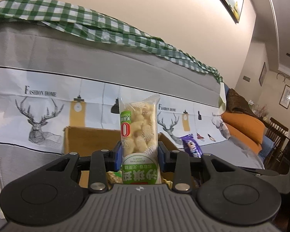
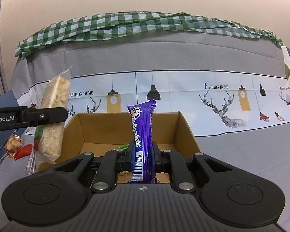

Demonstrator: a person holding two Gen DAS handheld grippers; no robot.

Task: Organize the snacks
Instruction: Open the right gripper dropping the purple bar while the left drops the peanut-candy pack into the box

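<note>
A big sofa (image 2: 164,58) in a grey deer cover fills the back; my brown cardboard box (image 2: 185,129) sits open on it; my left gripper (image 1: 138,152) squeezes a tall rice snack pack (image 1: 139,135) beside the box; my right gripper (image 2: 143,154) pinches a purple candy stick (image 2: 143,131) above it.

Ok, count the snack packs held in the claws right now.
2. The sachima pack is upright in the left claw; the purple candy pack is upright in the right claw. Other snacks lie loose nearby.
</note>
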